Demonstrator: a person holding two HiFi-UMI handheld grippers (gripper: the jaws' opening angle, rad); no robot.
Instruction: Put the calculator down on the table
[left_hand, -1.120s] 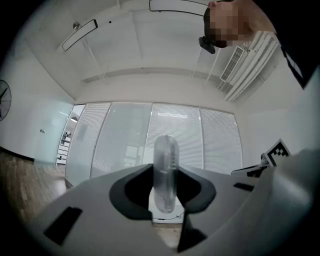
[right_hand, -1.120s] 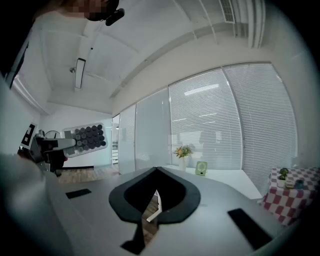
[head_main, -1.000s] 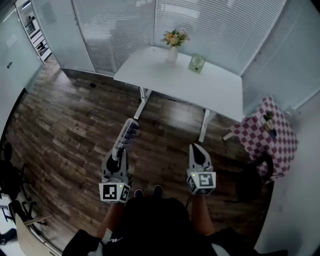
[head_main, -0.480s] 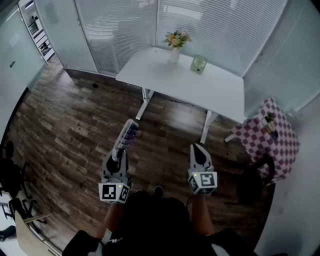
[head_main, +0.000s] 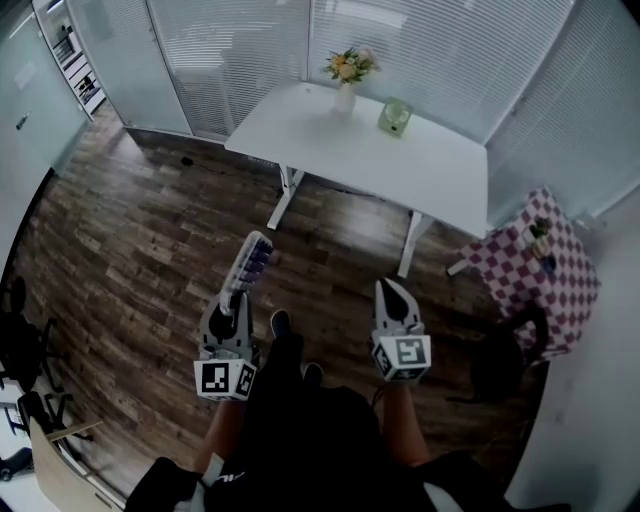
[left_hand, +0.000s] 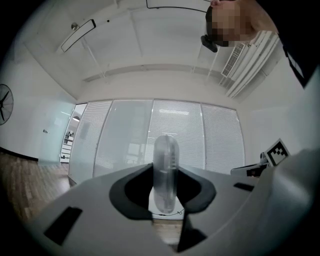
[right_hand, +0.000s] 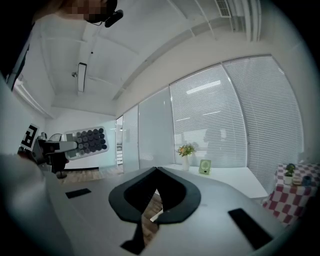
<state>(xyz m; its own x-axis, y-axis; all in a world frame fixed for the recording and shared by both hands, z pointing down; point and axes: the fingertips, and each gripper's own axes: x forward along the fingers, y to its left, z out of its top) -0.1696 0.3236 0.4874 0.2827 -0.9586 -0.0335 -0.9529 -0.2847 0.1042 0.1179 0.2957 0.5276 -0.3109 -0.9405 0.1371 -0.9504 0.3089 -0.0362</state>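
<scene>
- We see the calculator (head_main: 252, 265) clamped in the left gripper (head_main: 233, 298). The jaws are narrowed onto its lower end, and the keypad end sticks out ahead of the tips.
- In the left gripper view the calculator (left_hand: 165, 172) shows edge-on, standing upright between the two pads, with both pads pressed against it.
- The right gripper (head_main: 388, 284) carries nothing. Its jaws are closed tip to tip, with no object between them in the right gripper view.
- The calculator hangs in the air over the wooden floor (head_main: 150, 250), well apart from the table (head_main: 420, 180) and touching nothing but the gripper.
- The white table lies ahead of both grippers. A vase of flowers (head_main: 346, 78) and a small green object (head_main: 395, 117) stand near its far edge, and the near part of the top is bare.
- A checkered cloth (head_main: 530, 265) covers something low to the right of the table. It has no part in the task.
- Progress, in our judgement: the calculator is in hand, but the putting down is not yet begun.
- What is left is to bring the left gripper over the tabletop, lower the calculator until it rests there, open the jaws and back off.
- One thing to watch is that the upright hold means tilting it flat before release, or it may tip over.
</scene>
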